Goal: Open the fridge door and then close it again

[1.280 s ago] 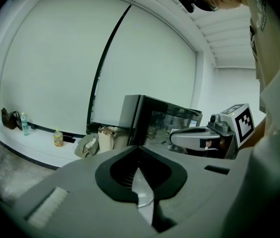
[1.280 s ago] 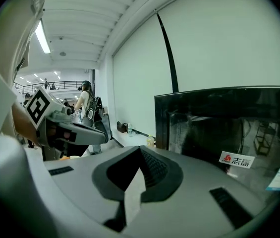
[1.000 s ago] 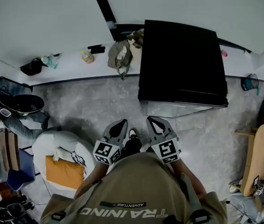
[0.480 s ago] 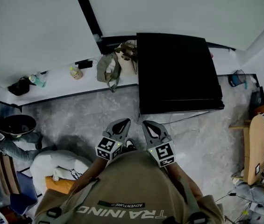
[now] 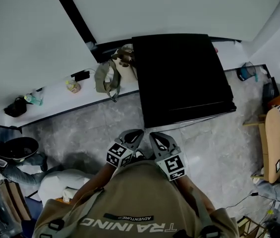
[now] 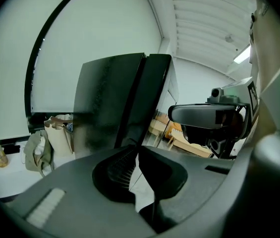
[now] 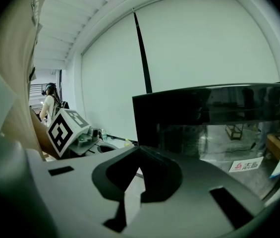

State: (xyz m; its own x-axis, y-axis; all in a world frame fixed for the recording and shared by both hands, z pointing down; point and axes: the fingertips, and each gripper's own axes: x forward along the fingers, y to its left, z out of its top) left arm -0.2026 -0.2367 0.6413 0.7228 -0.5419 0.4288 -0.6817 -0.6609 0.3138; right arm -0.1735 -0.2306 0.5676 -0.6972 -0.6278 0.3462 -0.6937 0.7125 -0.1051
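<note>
At the lower middle of the head view, the left gripper (image 5: pixel 137 132) and the right gripper (image 5: pixel 154 135) are held side by side, close to the person's chest, tips pointed up the frame towards the fridge (image 5: pixel 182 76). Both are kept apart from it, with a strip of grey floor (image 5: pixel 130 113) between. In the left gripper view the jaws of the left gripper (image 6: pixel 137 150) are seen closed tip to tip with nothing between them. The same is seen of the right gripper (image 7: pixel 140 152) in its own view.

The black fridge fills the upper middle of the head view, against the wall. Its door appears closed, and its glossy front (image 7: pixel 219 123) is shown in the right gripper view. A bag (image 5: pixel 105 78) is seen hanging just left of the fridge.
</note>
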